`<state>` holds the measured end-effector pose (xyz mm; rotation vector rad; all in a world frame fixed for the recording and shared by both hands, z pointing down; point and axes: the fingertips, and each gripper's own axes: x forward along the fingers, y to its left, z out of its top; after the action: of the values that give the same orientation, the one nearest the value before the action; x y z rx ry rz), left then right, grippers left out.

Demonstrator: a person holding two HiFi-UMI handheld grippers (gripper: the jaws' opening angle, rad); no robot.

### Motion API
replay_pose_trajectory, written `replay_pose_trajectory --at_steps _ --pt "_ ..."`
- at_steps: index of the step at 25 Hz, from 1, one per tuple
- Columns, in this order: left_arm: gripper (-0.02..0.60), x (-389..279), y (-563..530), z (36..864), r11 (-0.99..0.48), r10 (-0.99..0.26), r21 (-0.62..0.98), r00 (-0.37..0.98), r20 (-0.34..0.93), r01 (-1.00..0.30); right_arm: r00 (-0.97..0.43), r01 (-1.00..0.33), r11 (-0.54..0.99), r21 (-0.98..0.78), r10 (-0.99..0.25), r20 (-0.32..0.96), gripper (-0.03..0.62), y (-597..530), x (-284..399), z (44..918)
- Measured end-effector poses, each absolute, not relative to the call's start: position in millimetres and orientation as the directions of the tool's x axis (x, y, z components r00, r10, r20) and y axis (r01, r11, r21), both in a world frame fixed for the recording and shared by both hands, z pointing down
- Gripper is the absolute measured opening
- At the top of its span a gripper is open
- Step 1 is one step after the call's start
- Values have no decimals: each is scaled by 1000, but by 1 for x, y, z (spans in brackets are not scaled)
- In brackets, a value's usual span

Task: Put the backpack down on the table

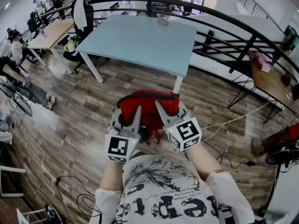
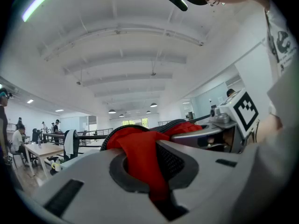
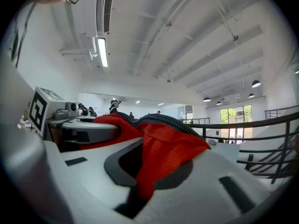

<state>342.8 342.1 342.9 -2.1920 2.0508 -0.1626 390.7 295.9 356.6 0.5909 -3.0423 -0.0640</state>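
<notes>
- Table (image 1: 140,41): pale blue top, ahead of the person and well apart from the load. It is bare except for a small grey object (image 1: 162,21) at the far edge, too small to identify.
- Floor (image 1: 79,106): wooden boards with a light cable (image 1: 233,119) trailing at the right. Judged a trip hazard on the way to the table.
- Backpack (image 1: 148,107): red with a black zip line along the top. It hangs in the air over the floor, short of the table's near corner, and is not yet set down.
- Backpack as container: no view shows its contents, nor whether the zip is done up. If it is undone, tilting the bag on the way down could spill whatever is inside.
- Left gripper (image 1: 128,118): jaws nearly closed, pinching a fold of red fabric at the bag's top.
- Right gripper (image 1: 169,115): jaws likewise nearly closed on a fold of the same fabric, just beside the left.
- Risk, grip: both holds are on thin cloth only, not on a strap or handle. The fabric could slide out under the bag's weight.
- Risk, placement: letting go before the bag is over the top drops it on the floor. A low carry could catch it on the table's edge.
</notes>
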Motion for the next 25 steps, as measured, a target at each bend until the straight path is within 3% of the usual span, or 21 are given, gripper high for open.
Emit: replay_pose_trajectory --at_steps 16,25 --pt "31 339 328 357 -55 -998 -156 54 15 -986 -933 -353 935 17 -354 60 17 281 387 371" --pt "31 275 290 375 -58 -998 -143 54 35 -988 -934 -347 938 -12 -344 91 17 242 322 388"
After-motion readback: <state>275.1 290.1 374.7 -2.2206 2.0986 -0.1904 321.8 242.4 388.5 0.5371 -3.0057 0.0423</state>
